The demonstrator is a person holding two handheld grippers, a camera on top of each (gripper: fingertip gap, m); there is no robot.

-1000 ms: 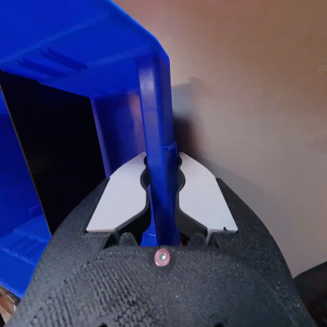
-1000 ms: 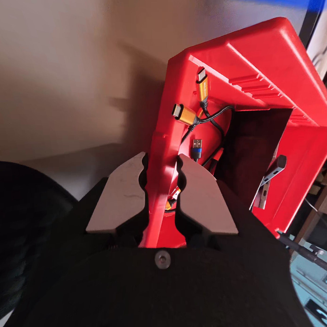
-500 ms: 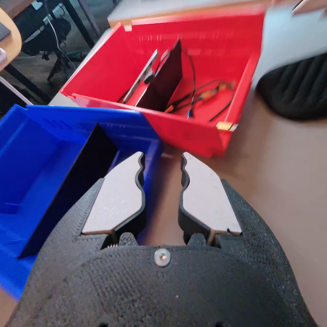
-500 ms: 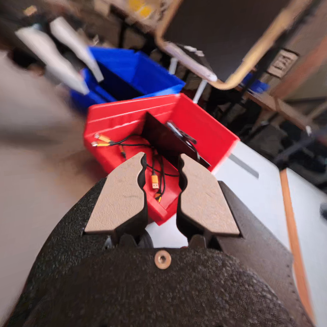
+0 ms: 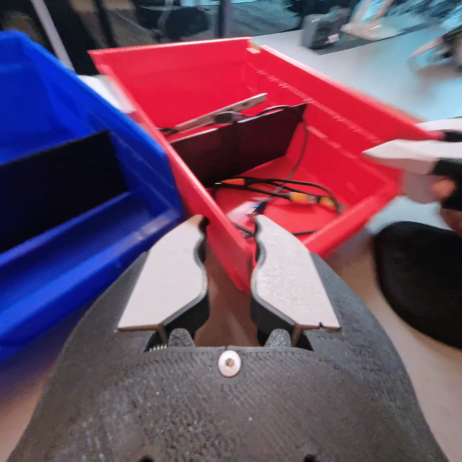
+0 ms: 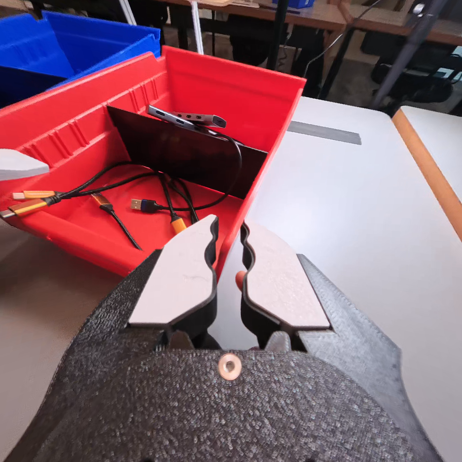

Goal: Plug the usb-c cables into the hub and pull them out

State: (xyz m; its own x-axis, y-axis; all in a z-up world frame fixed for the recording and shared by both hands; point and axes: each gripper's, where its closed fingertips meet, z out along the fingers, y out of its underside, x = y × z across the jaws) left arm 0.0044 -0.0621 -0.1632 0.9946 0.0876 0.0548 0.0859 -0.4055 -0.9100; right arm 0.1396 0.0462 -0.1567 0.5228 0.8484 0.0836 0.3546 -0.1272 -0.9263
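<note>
The hub (image 6: 187, 117), a slim grey metal bar with a row of small ports along its edge, lies tilted in the far compartment of the red bin (image 6: 232, 82), propped on the black divider (image 6: 190, 155). Its own black lead loops over the divider. The usb-c cables (image 6: 32, 201) (black cords, orange-gold plugs) sprawl loose in the near compartment, none plugged in, beside a blue-collared USB-A plug (image 6: 141, 204).

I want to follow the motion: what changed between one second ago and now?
Both grippers let go: the left gripper released the blue bin, the right gripper the red bin, both now set down upright. The hub and cables remain inside the red bin.
</note>
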